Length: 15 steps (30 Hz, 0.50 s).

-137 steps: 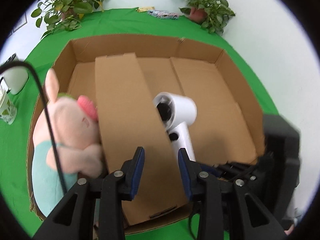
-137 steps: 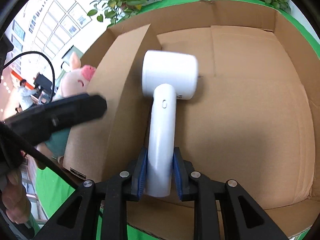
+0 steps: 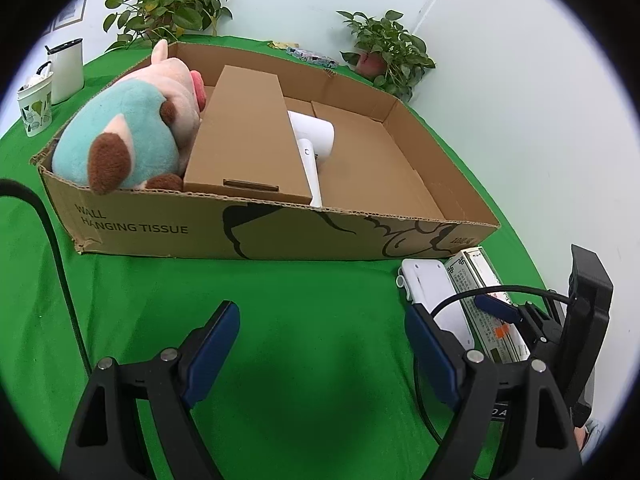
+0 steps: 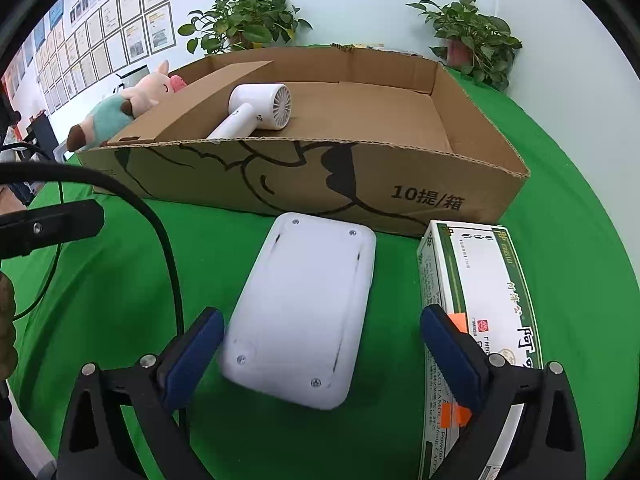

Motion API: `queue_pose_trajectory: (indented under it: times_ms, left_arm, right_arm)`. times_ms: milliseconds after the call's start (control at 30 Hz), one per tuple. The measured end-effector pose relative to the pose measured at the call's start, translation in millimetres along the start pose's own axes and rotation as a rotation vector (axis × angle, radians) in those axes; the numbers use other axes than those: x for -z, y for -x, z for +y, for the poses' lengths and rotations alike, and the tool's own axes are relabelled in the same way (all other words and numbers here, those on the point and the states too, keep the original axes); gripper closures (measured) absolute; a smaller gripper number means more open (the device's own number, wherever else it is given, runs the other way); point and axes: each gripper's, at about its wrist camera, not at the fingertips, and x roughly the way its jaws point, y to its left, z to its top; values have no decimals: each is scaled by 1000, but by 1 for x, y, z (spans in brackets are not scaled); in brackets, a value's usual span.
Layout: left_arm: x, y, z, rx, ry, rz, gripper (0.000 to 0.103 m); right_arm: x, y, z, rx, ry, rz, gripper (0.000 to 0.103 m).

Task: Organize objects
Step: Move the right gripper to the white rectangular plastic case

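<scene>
Left wrist view: left gripper (image 3: 320, 344) spread wide, holding nothing, over bare green cloth (image 3: 280, 300) in front of the cardboard box (image 3: 280, 232). In the box: plush pig (image 3: 132, 132) at its left end, cardboard flap (image 3: 248, 144) leaning beside it, white hair dryer (image 3: 312, 140) right of the flap.

Right wrist view: right gripper (image 4: 320, 356) spread wide, empty, its fingers on either side of a white flat device (image 4: 304, 312) lying on the cloth before the box; medicine carton (image 4: 480, 300) just right of the device

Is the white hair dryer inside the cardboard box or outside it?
Inside: the hair dryer lies on the floor of the cardboard box, beside the divider.
</scene>
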Motion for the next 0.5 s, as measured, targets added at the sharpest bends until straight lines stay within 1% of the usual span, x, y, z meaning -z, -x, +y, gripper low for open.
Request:
queue_pose_trajectory:
  times_ms: [33,67,100,133,167,300,333,400,433,467,500]
  left_arm:
    - [-1,-1,1,3,0,2,19]
    - [-1,-2,1,5,0,4,19]
    - [-1,-2,1,7,-1,7,19]
    - [0,-3,0,9,-4,10,19]
    - [0,-3,1,11,-7,13,19]
    - [-1,-6,3,-1,-10,25,19]
    - [-2,-7,4,0,-5,31,19]
    - [-2,-8,4,24,3,44,19]
    - [-2,-10,4,45,6,57,19]
    - [-1,-14,2,71,7,77,19]
    - [0,-19,-1,109,9,108,19]
  right_arm:
    - [-1,-2,2,-3,6,3,7]
    - [-2,-5,4,-20,16,11,27]
    - [-2,-11,7,-48,22,45,29]
    - [-4,-17,8,-46,28,52,33]
    - [-5,-19,13,-36,43,51,34]
    - [6,-10,18,-97,36,57,36]
    - [12,-3,21,-130,34,56,36]
    - [24,10,30,-190,51,64,36]
    - [30,13,34,-205,61,67,36]
    - [35,17,37,-218,70,63,30]
    - [38,20,39,-218,74,56,21]
